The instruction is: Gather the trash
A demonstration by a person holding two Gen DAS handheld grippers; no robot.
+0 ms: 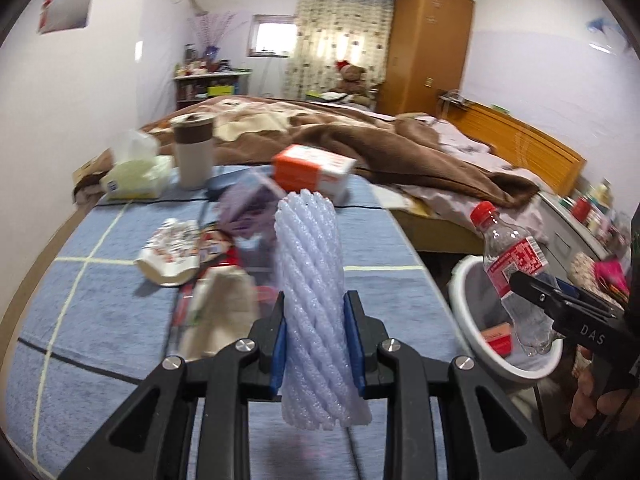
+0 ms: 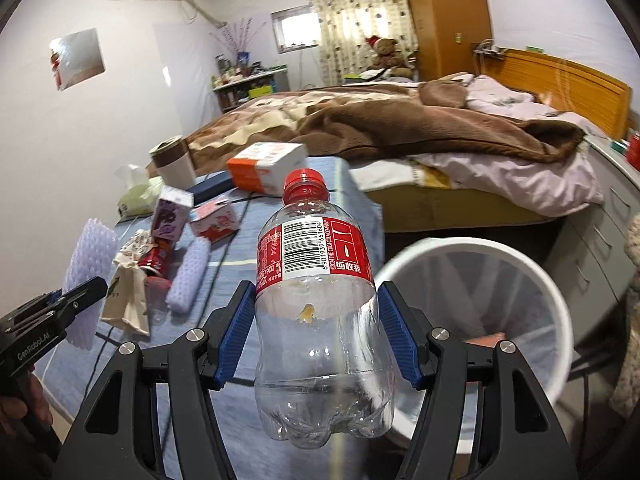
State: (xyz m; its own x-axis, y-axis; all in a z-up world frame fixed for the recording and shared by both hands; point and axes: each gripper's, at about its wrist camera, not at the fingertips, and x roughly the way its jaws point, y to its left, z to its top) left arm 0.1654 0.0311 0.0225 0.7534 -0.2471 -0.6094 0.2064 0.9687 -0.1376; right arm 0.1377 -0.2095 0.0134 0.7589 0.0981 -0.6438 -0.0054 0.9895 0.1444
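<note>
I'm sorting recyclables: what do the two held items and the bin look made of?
The bottle looks like clear, glossy thin plastic with a red cap and printed label. The foam net sleeve seems soft white foamed plastic mesh, matte and ribbed. The wastebasket appears white hard plastic with a smooth rim.

Left wrist view: foam net sleeve point(image 1: 310, 304) stands centre frame, clamped upright between the left gripper point(image 1: 316, 344) pads, over the table point(image 1: 100, 300). Wrappers point(image 1: 172, 250) lie left of it on the table; cup point(image 1: 194, 152) and tissue pack point(image 1: 134, 172) upper left; box point(image 1: 314, 172) behind the sleeve. Bed point(image 1: 360, 144) beyond the table. Lower right: bin point(image 1: 468, 292), with the bottle point(image 1: 516, 276) tilted above it in the right gripper point(image 1: 532, 292).
</note>
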